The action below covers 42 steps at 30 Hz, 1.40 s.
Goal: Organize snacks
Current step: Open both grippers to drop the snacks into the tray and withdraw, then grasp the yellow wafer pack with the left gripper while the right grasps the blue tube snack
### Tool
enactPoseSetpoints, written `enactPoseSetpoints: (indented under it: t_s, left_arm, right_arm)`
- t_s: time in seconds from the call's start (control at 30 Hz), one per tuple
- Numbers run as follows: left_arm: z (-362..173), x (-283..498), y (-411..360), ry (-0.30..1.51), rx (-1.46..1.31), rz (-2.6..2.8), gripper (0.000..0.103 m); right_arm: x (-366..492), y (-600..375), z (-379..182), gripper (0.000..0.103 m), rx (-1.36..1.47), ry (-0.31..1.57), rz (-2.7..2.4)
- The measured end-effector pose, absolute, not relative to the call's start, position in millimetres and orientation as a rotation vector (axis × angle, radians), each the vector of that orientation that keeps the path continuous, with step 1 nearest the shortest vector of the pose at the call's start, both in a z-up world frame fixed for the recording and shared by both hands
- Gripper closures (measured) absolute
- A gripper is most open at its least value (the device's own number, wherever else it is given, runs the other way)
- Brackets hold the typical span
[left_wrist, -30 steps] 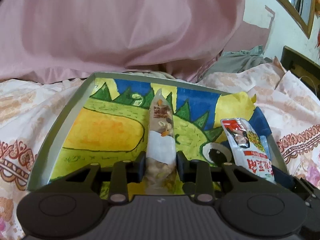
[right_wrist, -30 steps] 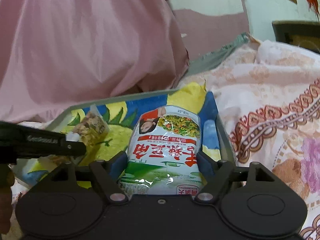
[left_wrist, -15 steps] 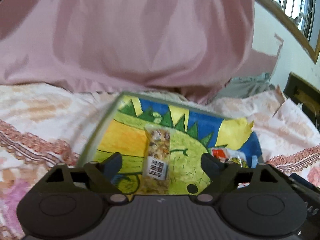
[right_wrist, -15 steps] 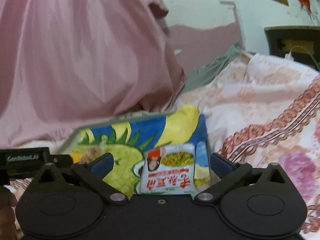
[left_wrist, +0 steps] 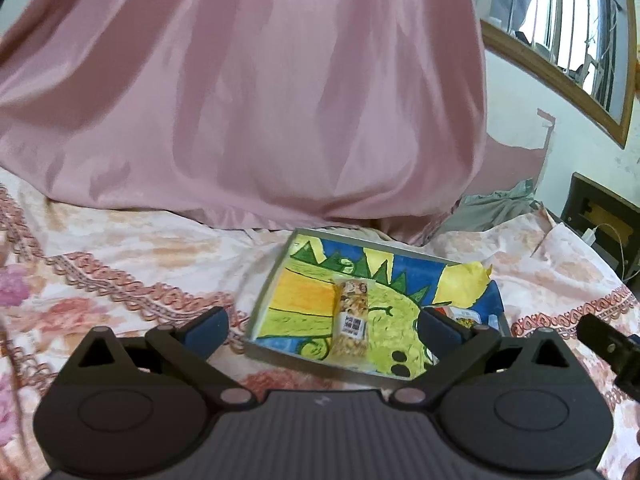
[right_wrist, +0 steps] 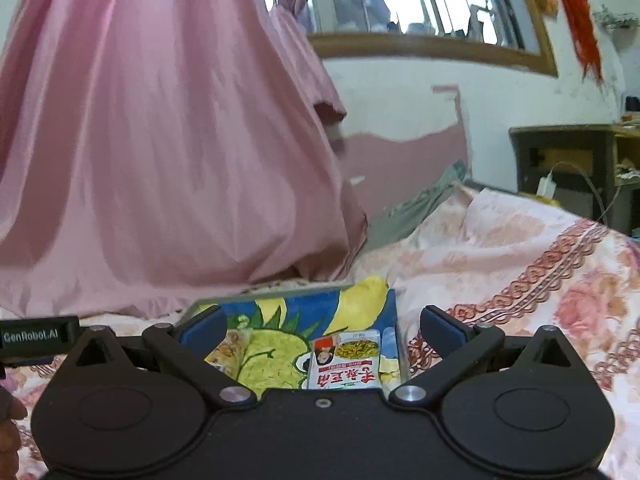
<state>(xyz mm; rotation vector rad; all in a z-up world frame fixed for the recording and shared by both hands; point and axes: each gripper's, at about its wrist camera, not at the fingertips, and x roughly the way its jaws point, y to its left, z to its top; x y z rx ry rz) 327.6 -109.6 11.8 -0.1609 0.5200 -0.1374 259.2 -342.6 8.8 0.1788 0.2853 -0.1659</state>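
Both grippers are hanging wide open above a bed, nothing between their jaws. From its own camera, the left gripper (left_wrist: pixel 324 330) is showing blue pads spread far apart, having just finished opening, with the nut bar (left_wrist: pixel 351 322) lying free beyond and between them — a slim, clear-wrapped packet, lengthwise on the tray (left_wrist: pixel 264 312), a white label near its closer end. The tray is a shallow rectangle with a thin grey rim, its floor covered by a crayon-like drawing in yellow, green and blue. At the tray's right end the snack bag (left_wrist: pixel 464 316) is peeking out behind the left gripper's right pad. The black tip of the other tool is poking in at the right edge of this view.

Seen from the right wrist, the right gripper (right_wrist: pixel 320 328) is likewise standing fully spread, and the snack bag (right_wrist: pixel 346 362) is lying flat in the tray's (right_wrist: pixel 280 294) right end — a glossy white pouch with red lettering and a picture of green peas — partly hidden by the tool's black body. The nut bar (right_wrist: pixel 228 352) is showing just beside the left pad.

The tray is resting on a soft quilt (right_wrist: pixel 520 264) printed with pink flowers and scrolled borders. A pink satin curtain (left_wrist: pixel 240 100) is billowing in folds behind it.
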Motion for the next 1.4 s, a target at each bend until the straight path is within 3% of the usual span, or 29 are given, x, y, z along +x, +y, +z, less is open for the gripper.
enactPoseSetpoints:
  t_s: [0.7,1.4]
  left_arm:
    - [-37.3,194.1,-75.1,0.581,-0.021,-0.226,0.001]
    - [-99.9,164.6,-91.2,0.731,0.167,-0.303,0.001]
  right_arm:
    - [91.5,-279.8,-26.3,0.000,0.167,0.394,-0.313]
    - [93.4,-267.6,-68.3,0.000,0.186,0.704,-0.370]
